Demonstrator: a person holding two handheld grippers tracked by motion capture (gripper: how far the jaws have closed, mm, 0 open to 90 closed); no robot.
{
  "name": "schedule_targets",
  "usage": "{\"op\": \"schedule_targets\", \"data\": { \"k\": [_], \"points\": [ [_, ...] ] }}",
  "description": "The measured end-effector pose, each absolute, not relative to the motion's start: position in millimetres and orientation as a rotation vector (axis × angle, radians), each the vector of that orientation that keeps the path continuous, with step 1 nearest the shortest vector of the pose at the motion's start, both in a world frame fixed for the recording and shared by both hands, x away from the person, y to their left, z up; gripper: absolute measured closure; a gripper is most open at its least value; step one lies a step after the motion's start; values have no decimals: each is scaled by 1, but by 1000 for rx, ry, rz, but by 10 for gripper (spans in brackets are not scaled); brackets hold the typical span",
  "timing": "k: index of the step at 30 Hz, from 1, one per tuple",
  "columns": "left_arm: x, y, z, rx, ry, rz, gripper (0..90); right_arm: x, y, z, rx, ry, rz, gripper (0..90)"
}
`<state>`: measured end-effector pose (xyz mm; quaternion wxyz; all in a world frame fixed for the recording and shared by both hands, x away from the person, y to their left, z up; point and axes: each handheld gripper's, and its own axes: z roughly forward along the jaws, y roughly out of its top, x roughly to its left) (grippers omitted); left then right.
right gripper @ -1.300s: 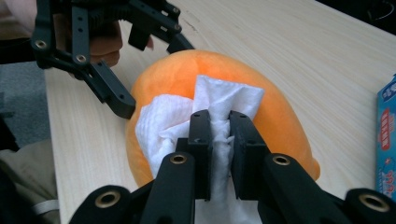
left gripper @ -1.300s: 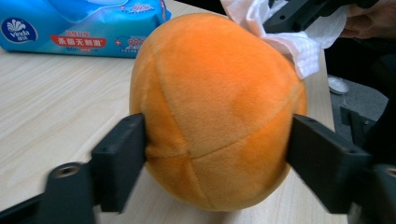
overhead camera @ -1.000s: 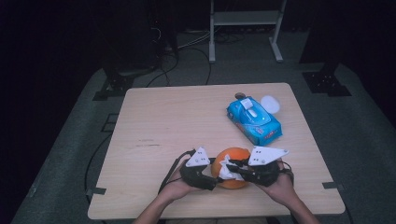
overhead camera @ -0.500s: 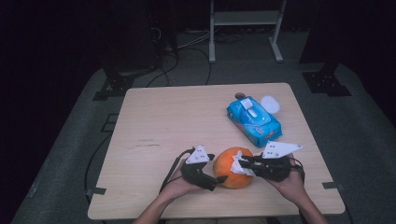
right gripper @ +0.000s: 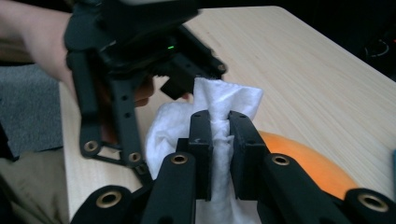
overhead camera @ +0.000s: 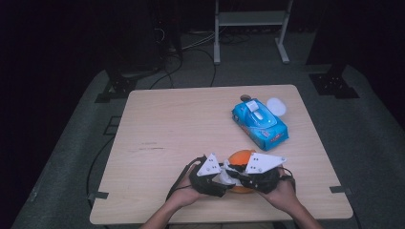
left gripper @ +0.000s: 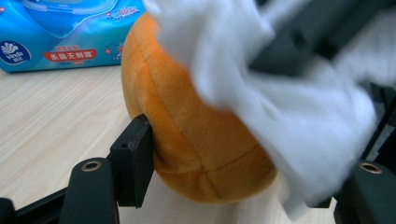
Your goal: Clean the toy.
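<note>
Near the bottom edge of the desk (overhead camera: 157, 124), in the lower middle of the high view, both hands bring their grippers together over an orange plush ball (overhead camera: 240, 157). The right gripper (right gripper: 219, 126) is closed on a white wipe (right gripper: 224, 100): in the right gripper view its two jaws pinch a fold of the cloth that rises between them, with the ball showing at the lower right beneath. The left gripper (overhead camera: 224, 177) sits at the ball's left side in the high view; its jaws have just been closing and stand about half apart with the ball between them. In the left gripper view one black pad (left gripper: 135, 158) touches the ball's lower left flank, while the wipe drapes over the ball's upper right and hides the other jaw, so a firm grip cannot be told. A blue pack of wipes (overhead camera: 260, 123) lies well apart toward the upper right of the desk, with a white lid (overhead camera: 276, 106) just beside it.
</note>
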<state>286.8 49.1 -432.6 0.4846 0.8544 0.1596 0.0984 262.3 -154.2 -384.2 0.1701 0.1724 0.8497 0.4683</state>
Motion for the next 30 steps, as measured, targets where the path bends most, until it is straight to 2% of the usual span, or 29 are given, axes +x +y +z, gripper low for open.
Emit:
{"op": "schedule_targets", "data": {
  "k": [5, 10, 14, 20, 27, 30],
  "points": [
    [290, 51, -436, 2077, 395, 229, 325, 275, -180, -381, 604, 2359, 1329, 792],
    [294, 49, -439, 2031, 445, 182, 216, 282, -196, -387, 693, 2352, 1358, 792],
    [290, 47, -435, 2032, 437, 222, 300, 277, -187, -385, 652, 2355, 1346, 795],
    [287, 47, -436, 2066, 402, 257, 325, 266, -160, -385, 543, 2416, 1335, 794],
    [296, 56, -442, 2049, 439, 207, 319, 290, -203, -387, 748, 2344, 1363, 792],
    [301, 58, -443, 2017, 463, 160, 243, 298, -219, -396, 831, 2362, 1382, 791]
  ]
}}
